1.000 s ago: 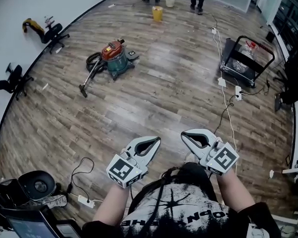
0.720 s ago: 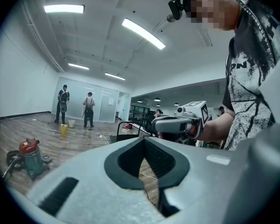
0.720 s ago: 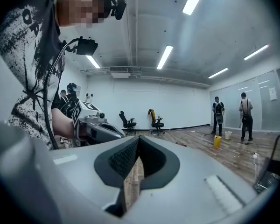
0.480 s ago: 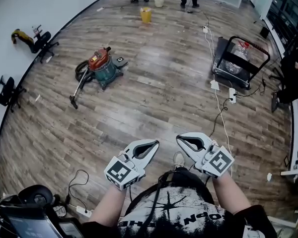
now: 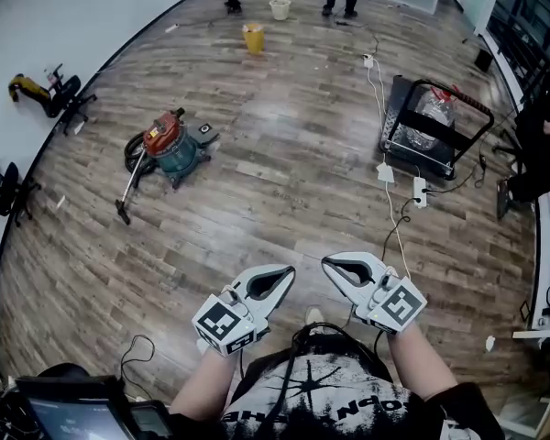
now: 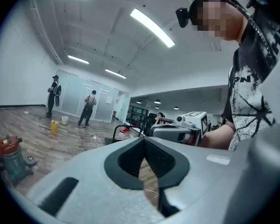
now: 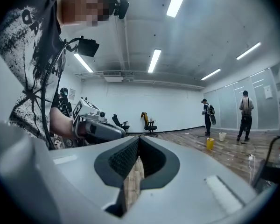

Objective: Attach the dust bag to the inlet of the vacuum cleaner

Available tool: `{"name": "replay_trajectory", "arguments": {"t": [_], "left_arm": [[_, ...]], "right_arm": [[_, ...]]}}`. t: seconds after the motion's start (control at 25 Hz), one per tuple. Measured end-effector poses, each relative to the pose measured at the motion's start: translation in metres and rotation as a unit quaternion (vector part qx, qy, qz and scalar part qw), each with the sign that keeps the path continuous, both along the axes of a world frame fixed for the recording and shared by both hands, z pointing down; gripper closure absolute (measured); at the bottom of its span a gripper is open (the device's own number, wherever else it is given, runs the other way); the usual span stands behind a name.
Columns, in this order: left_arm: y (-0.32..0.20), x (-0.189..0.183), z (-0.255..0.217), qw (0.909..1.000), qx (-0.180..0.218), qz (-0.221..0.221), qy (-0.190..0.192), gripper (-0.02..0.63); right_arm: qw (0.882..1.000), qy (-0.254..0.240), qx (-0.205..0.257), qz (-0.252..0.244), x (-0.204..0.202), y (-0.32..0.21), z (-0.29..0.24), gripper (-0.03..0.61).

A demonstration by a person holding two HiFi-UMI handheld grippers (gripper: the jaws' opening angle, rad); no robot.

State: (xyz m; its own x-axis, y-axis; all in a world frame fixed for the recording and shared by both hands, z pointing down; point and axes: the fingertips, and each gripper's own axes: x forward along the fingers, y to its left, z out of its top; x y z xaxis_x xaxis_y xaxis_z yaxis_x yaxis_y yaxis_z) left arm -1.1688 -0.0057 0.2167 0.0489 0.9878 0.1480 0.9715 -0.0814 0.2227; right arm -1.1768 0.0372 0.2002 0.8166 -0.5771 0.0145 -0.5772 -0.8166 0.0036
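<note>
The vacuum cleaner [image 5: 168, 145], with a red top, a teal drum and a black hose and wand, stands on the wooden floor far ahead on the left. It also shows small at the left edge of the left gripper view [image 6: 10, 156]. No dust bag can be made out. My left gripper [image 5: 287, 272] and right gripper [image 5: 328, 264] are held side by side close to my chest. They point forward, far from the vacuum cleaner. Both are shut with nothing between their jaws [image 6: 143, 143] [image 7: 138, 143].
A black cart [image 5: 433, 122] carrying a clear bag stands at the right. White cables and power strips [image 5: 386, 172] run across the floor ahead. A yellow bucket [image 5: 253, 38], a white bucket [image 5: 280, 8] and two people stand at the far end. Office chairs [image 5: 50, 94] lie by the left wall.
The whole scene has slid through the head view: the vacuum cleaner has shifted left and down, the cart nearer. Both grippers stay shut and side by side before my chest.
</note>
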Motion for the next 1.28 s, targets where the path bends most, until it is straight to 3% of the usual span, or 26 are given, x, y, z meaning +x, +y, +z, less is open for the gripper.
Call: {"name": "replay_trajectory", "arguments": {"t": [0.4, 0.6, 0.68, 0.92, 1.0, 1.12, 1.28], "left_arm": [[0.068, 0.042, 0.005, 0.9996, 0.017, -0.003, 0.023, 0.615], [0.07, 0.071, 0.01, 0.9973, 0.031, -0.019, 0.064, 0.615], [0.066, 0.087, 0.014, 0.9975, 0.032, -0.025, 0.058, 0.615], [0.052, 0.157, 0.023, 0.9987, 0.025, -0.017, 0.04, 0.615], [0.049, 0.186, 0.02, 0.9982, 0.026, -0.007, 0.053, 0.615], [0.045, 0.23, 0.012, 0.9942, 0.029, 0.011, 0.103, 0.615], [0.031, 0.276, 0.007, 0.9958, 0.025, 0.016, 0.086, 0.614]], "right_arm": [[1.0, 0.013, 0.023, 0.002, 0.038, 0.07, 0.007, 0.573], [0.999, 0.014, 0.029, -0.004, 0.066, 0.069, 0.007, 0.574], [1.0, 0.017, 0.024, -0.008, 0.082, 0.065, 0.008, 0.573], [1.0, 0.017, 0.005, -0.002, 0.163, 0.051, 0.005, 0.574], [1.0, 0.023, 0.005, -0.001, 0.194, 0.042, -0.002, 0.574], [1.0, 0.028, 0.001, -0.003, 0.24, 0.028, -0.008, 0.574], [0.999, 0.038, 0.004, 0.005, 0.287, 0.01, -0.015, 0.573]]}}
